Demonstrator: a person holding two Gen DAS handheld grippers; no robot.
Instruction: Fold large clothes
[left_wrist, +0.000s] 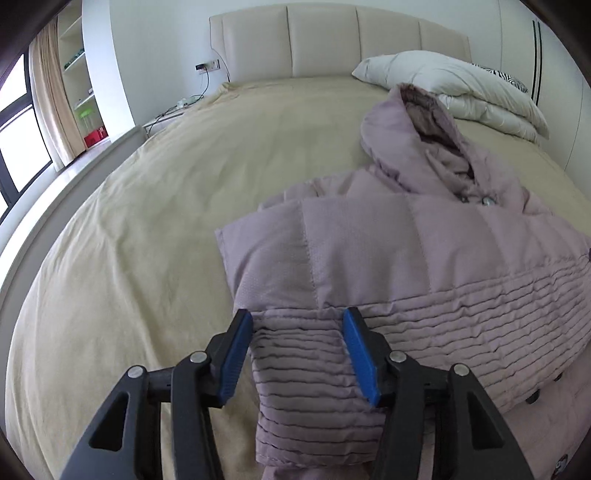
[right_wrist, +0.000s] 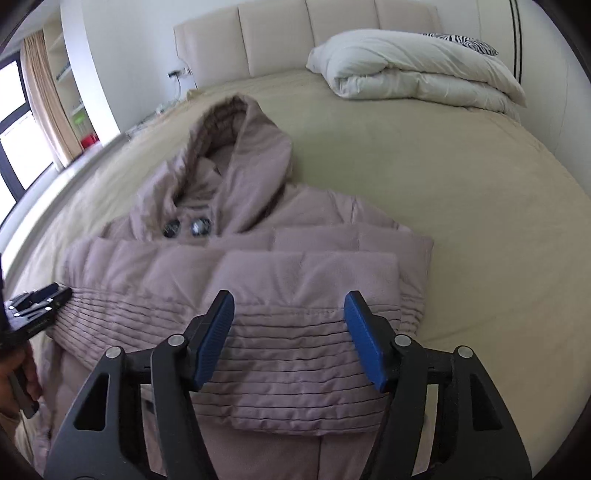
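Note:
A mauve padded jacket (left_wrist: 424, 236) (right_wrist: 258, 273) lies on the tan bed, with its fur-lined hood (left_wrist: 424, 122) (right_wrist: 229, 122) toward the headboard. Both sleeves are folded across the chest, pleated cuffs nearest me. My left gripper (left_wrist: 297, 319) is open, and one sleeve's cuff (left_wrist: 306, 373) lies between and below its blue pads without being squeezed. My right gripper (right_wrist: 290, 302) is open over the other pleated cuff (right_wrist: 295, 369), holding nothing. The left gripper's body (right_wrist: 37, 306) and the hand (right_wrist: 18, 380) holding it show at the left edge of the right wrist view.
The bed sheet (left_wrist: 166, 221) (right_wrist: 480, 221) stretches bare left and right of the jacket. A folded white duvet (left_wrist: 461, 88) (right_wrist: 417, 70) and a zebra-print pillow (right_wrist: 461, 40) lie by the padded headboard (left_wrist: 325, 40). A window and shelves (left_wrist: 77, 74) stand at left.

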